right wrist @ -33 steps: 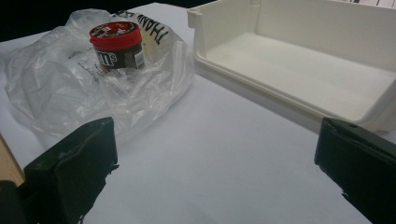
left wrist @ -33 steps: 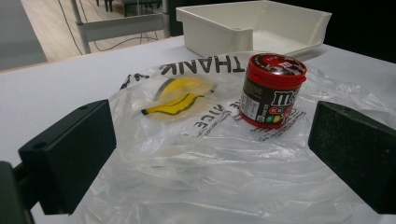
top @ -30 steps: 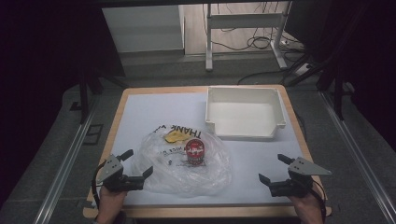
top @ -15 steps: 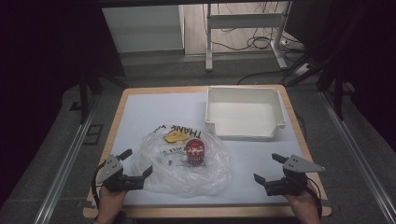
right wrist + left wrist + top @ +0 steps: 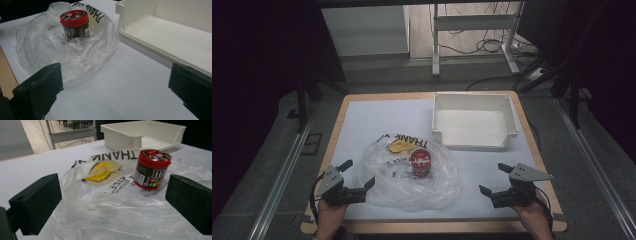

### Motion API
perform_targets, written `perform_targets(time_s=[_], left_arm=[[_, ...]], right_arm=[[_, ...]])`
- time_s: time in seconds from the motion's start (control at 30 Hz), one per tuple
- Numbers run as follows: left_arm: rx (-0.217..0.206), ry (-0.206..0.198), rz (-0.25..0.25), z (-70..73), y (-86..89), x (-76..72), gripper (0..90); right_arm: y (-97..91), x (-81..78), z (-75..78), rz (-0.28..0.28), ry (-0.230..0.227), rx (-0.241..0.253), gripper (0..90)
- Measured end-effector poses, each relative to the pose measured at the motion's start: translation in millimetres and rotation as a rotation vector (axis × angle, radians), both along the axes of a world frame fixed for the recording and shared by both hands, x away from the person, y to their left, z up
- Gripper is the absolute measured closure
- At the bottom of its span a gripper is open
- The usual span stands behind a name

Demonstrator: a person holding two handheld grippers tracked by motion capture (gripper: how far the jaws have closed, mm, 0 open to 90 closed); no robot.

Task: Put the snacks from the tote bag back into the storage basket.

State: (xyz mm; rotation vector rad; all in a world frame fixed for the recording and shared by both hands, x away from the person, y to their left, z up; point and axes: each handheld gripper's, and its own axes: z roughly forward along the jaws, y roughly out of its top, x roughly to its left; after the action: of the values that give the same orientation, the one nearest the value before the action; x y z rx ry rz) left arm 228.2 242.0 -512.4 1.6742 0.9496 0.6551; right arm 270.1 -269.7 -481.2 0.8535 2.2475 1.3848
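**Ana:** High view first: what is on the table [image 5: 362,120], from biggest to smallest?

**Ben:** One white tray [image 5: 474,122] sits at the far right, with nothing in it. One clear plastic bag [image 5: 407,177], printed "THANK", lies crumpled near the front left. One red-lidded candy jar [image 5: 420,162] stands upright at the bag's middle; whether it is inside or on top, I cannot tell. One yellow item [image 5: 401,146] lies flat in the bag, behind the jar.

**Ana:** And the tools?

**Ben:** Two. The left gripper [image 5: 360,179] hovers at the bag's left edge, jaws spread wide, holding nothing. The right gripper [image 5: 496,180] sits well to the bag's right, also wide and unladen.

**Ana:** How should the grab go?

**Ben:** I judge the left should pinch a loose fold of film, not the jar, so the bag lifts without tipping it.
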Motion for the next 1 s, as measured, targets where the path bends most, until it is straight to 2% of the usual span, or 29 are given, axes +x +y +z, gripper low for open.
perform_targets(time_s=[0.1,0.43,0.73,1.0], left_arm=[[0.016,0.001,0.001,-0.3,-0.5,0.2,0.4],[0.031,0.0,0.0,0.5,-1.9,-0.6,0.0],[-0.002,0.003,0.003,0.4,1.4,-0.2,0.2],[0.005,0.001,-0.001,0.2,0.1,-0.2,0.2]], right_arm=[[1.6,1.4,0.5,0.002,0.002,-0.003,0.0],[8.6,8.9,2.8,0.02,0.002,-0.029,0.0],[13.9,17.4,2.1,0.03,0.026,-0.053,0.0],[20.3,22.1,2.8,0.045,0.046,-0.06,0.0]])
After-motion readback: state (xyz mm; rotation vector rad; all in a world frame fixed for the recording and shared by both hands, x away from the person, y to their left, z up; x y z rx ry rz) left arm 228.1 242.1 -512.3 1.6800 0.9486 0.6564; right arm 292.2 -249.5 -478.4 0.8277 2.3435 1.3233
